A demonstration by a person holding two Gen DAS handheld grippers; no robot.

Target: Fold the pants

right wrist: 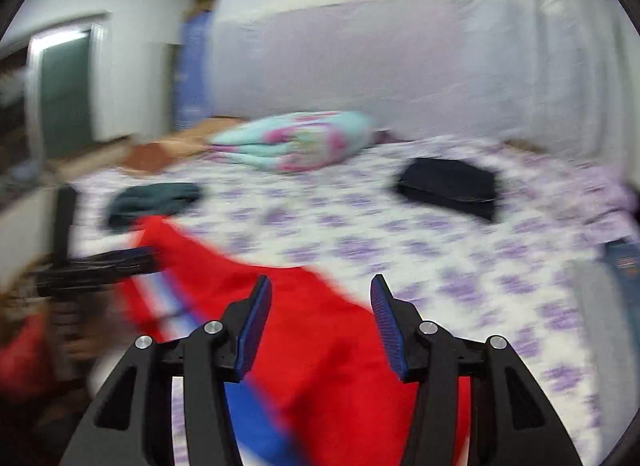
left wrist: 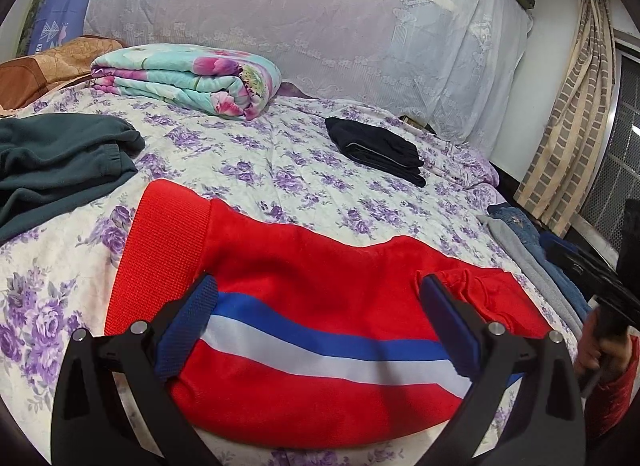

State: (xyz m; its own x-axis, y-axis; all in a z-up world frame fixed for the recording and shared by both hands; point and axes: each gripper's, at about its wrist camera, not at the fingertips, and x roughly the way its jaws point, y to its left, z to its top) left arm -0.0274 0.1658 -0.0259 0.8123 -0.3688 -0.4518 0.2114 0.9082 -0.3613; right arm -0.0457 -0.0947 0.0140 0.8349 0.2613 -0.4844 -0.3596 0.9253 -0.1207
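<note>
Left wrist view: red pants [left wrist: 304, 330] lay on bed [left wrist: 280, 161], long axis crosswise, under wide-open left tool [left wrist: 320, 306]. Right tool [right wrist: 320, 298], likely empty despite blur, half-open over pants' right end.

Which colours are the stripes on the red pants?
Blue and white stripes, clearest in left wrist view.

Pants [left wrist: 304, 350] lay nearest on the bed [left wrist: 280, 169]; a second garment [left wrist: 56, 161] lay left, a folded garment [left wrist: 376, 149] right, a folded quilt [left wrist: 188, 77] behind.
</note>
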